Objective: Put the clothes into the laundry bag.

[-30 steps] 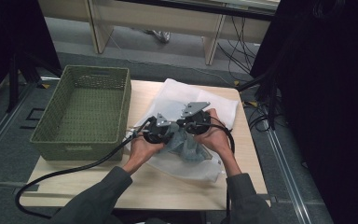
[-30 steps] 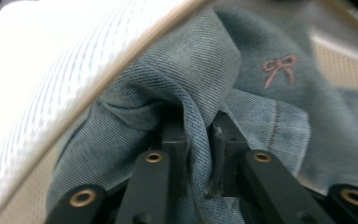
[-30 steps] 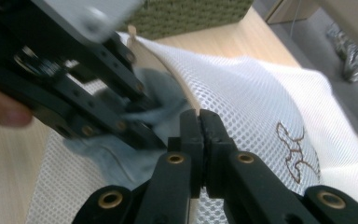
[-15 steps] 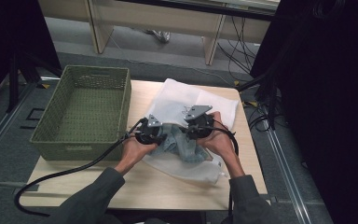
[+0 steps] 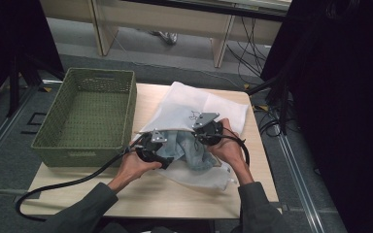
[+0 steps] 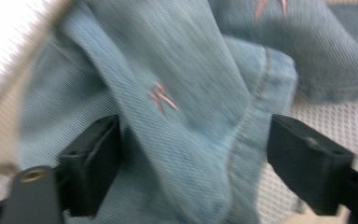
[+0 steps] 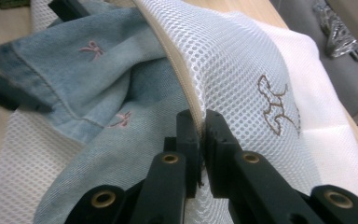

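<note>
Moving leftward and lower across the table since a second ago, the left gripper [image 5: 151, 148] has just opened its jaws wide, denim garment [image 6: 186, 107] lying loose between them. At right, the right gripper [image 7: 201, 135] pinches the mesh laundry bag's [image 7: 256, 65] zippered rim shut-tight. Stuffing appears underway; next, likely regrip and push denim deeper.

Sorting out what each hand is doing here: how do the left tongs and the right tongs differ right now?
The left tongs stand wide open, having just opened, with the blue denim garment loose between the jaws; the right tongs are shut on the zipped edge of the white mesh laundry bag. Left sits over denim, right over mesh. Both work at the bag's mouth.
</note>
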`<state>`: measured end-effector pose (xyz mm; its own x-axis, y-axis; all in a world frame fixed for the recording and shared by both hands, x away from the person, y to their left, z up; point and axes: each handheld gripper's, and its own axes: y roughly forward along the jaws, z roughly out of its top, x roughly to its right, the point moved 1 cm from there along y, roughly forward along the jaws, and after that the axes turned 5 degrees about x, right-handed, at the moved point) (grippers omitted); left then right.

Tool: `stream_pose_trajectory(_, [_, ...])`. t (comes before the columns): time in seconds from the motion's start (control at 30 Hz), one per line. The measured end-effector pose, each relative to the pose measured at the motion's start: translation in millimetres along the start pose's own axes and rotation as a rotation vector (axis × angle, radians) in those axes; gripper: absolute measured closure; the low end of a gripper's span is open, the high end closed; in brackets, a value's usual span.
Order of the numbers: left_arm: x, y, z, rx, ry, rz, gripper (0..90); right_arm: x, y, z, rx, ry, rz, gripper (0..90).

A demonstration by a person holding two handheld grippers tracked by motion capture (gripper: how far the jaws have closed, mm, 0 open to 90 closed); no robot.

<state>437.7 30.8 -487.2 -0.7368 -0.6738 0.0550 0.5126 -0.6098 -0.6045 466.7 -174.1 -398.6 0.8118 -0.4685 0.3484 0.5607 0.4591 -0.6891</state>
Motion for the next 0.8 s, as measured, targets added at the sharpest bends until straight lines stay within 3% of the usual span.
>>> stream_pose_trajectory(0.03, [4.0,5.1,0.4,0.022,-0.033,-0.021,15.3,-1.5,1.0,0.7,0.012,-0.008,0.002,86.6])
stream_pose_trajectory(0.07, [8.3,10.9,2.2,0.039,-0.039,-0.030,17.1,-2.7,1.0,0.8,0.003,0.011,0.000,86.8])
stream_pose_trajectory(0.13, [13.6,22.1,7.5,0.025,0.016,0.012,24.6,-4.5,1.3,0.9,-0.001,0.022,0.012,87.0])
stream_pose_trajectory(0.17, [15.4,29.2,10.3,0.032,0.007,0.040,31.3,-6.2,1.0,1.0,-0.006,0.025,0.023,87.0])
stream_pose_trajectory(0.23, [11.2,37.7,15.8,0.021,0.041,0.064,53.3,-6.1,1.2,1.2,-0.004,0.022,0.028,87.1])
stream_pose_trajectory(0.27, [8.6,45.0,21.2,0.080,0.010,0.083,71.1,-6.0,1.4,2.1,0.012,0.021,0.048,87.2])
stream_pose_trajectory(0.3, [8.6,45.0,21.2,0.080,0.010,0.083,73.8,-6.0,1.4,2.1,0.012,0.021,0.048,87.2])
stream_pose_trajectory(0.33, [5.7,45.1,24.1,0.098,-0.017,0.091,73.8,-5.4,1.1,2.3,0.020,0.012,0.050,87.3])
stream_pose_trajectory(0.4, [1.2,44.9,33.9,0.124,0.001,0.123,75.6,-4.9,-0.8,2.6,0.034,0.022,0.064,87.5])
stream_pose_trajectory(0.43, [1.5,45.8,40.6,0.184,-0.035,0.130,75.9,-4.8,-2.0,3.4,0.047,0.031,0.058,87.6])
stream_pose_trajectory(0.5, [-3.3,40.8,52.6,0.240,-0.049,0.156,76.1,-3.9,-5.9,6.4,0.063,0.031,0.055,87.6])
stream_pose_trajectory(0.53, [-6.9,40.1,56.9,0.240,-0.036,0.163,76.0,-2.0,-7.6,7.9,0.074,0.023,0.057,87.6])
stream_pose_trajectory(0.57, [-9.3,41.9,58.4,0.229,-0.005,0.180,75.1,-2.6,-10.5,8.7,0.085,0.058,0.057,87.6])
stream_pose_trajectory(0.6, [-8.9,47.9,56.3,0.227,-0.011,0.194,75.1,-2.6,-10.5,8.7,0.085,0.058,0.057,87.6])
stream_pose_trajectory(0.7, [-12.7,58.9,42.8,0.169,-0.033,0.170,68.9,-3.5,-5.6,4.9,0.060,0.059,0.065,87.6])
stream_pose_trajectory(0.73, [-13.9,59.4,38.9,0.161,-0.041,0.141,65.5,-3.9,-1.9,2.1,0.052,0.049,0.072,87.6])
stream_pose_trajectory(0.77, [-14.8,58.0,35.8,0.169,-0.071,0.122,54.4,-5.1,1.5,-3.0,0.024,0.078,0.082,87.6])
stream_pose_trajectory(0.8, [-15.2,54.6,33.4,0.176,-0.094,0.110,54.4,-5.1,1.5,-3.0,0.024,0.078,0.082,87.6])
